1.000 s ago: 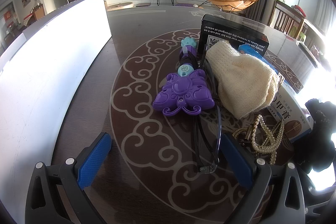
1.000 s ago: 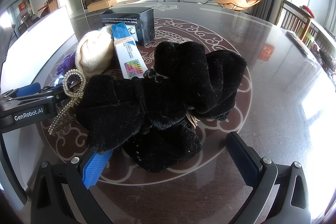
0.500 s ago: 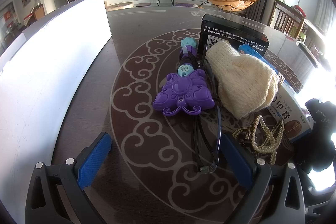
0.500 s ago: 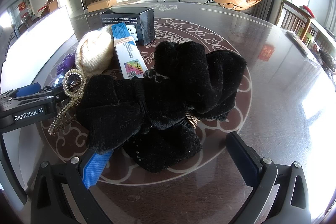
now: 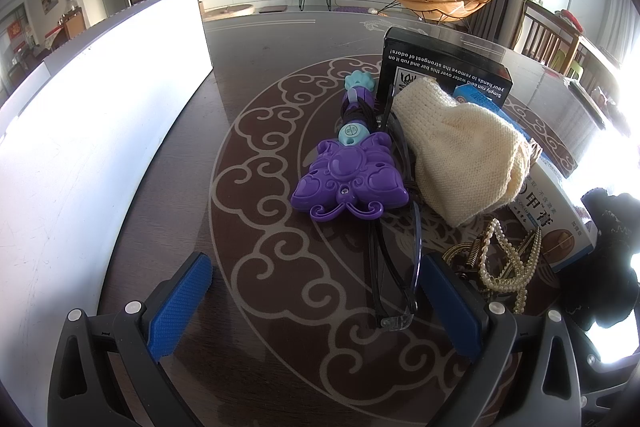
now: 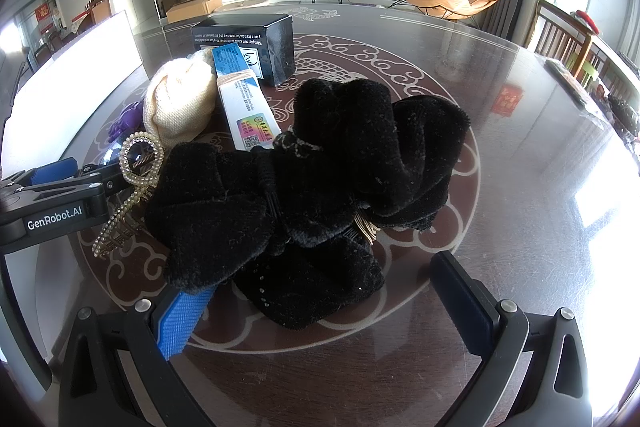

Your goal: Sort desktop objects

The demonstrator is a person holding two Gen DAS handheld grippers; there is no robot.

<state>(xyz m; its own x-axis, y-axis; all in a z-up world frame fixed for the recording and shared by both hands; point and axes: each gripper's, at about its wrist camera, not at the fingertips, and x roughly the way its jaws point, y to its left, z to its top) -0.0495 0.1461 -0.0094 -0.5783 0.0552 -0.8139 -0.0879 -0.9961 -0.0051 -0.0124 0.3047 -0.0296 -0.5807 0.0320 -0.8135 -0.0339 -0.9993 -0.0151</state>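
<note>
Left fingers [image 5: 310, 295]: spread wide, holding nothing, my clear-lensed black-framed glasses [image 5: 394, 267] between them.
Right fingers [image 6: 320, 297]: wide apart, empty, around my black velvet bow hair clip [image 6: 312, 179].
Purple butterfly-shaped plastic toy [image 5: 348, 179]: beside cream knitted pouch [image 5: 464, 155].

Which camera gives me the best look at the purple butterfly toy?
The left wrist view: the purple butterfly toy lies in full sight on the table, ahead of the open left gripper. The right wrist view catches only a purple sliver beside the cream knit pouch.
</note>
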